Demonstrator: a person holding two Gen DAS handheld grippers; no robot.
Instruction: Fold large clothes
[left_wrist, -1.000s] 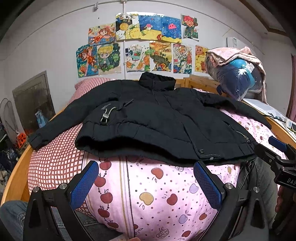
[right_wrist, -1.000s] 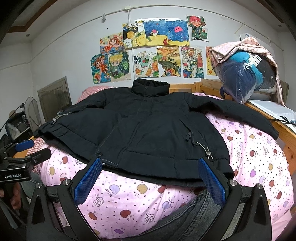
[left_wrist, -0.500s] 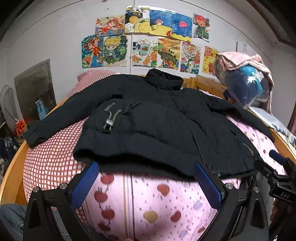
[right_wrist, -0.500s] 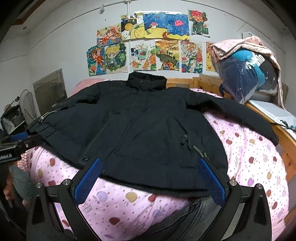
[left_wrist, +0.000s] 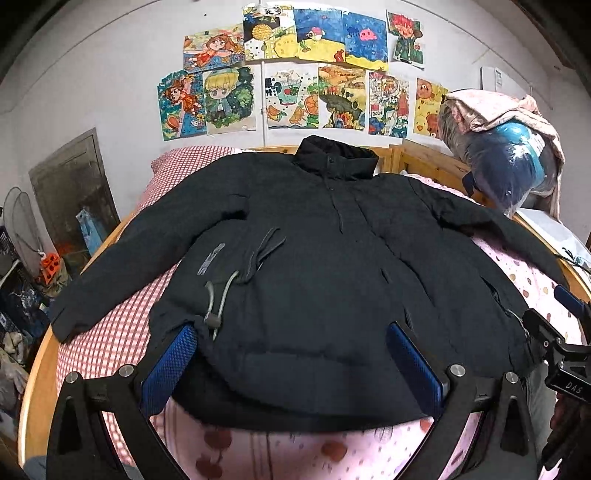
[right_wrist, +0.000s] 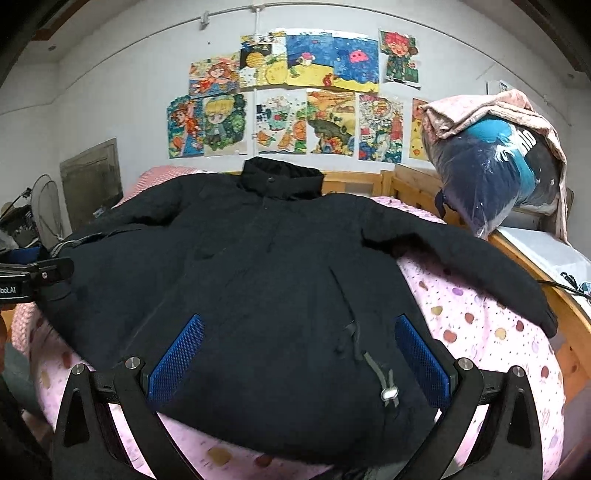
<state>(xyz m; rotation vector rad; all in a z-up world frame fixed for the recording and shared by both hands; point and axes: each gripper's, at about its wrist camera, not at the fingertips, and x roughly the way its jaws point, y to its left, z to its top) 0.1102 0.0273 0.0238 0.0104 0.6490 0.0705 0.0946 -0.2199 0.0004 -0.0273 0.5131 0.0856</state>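
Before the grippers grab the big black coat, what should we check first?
1. Coat lies flat, front up, on the bed: ok.
2. Both sleeves spread out sideways: ok.
3. Left hand-held gripper open over the hem: ok.
4. Right hand-held gripper open over the hem: ok.
5. Drawstring toggle clear of the left gripper's fingers: not ok, it sits right beside one.
6. Hem actually touched by the fingers: cannot tell.

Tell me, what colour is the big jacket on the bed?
Black. The jacket shows best in the right wrist view.
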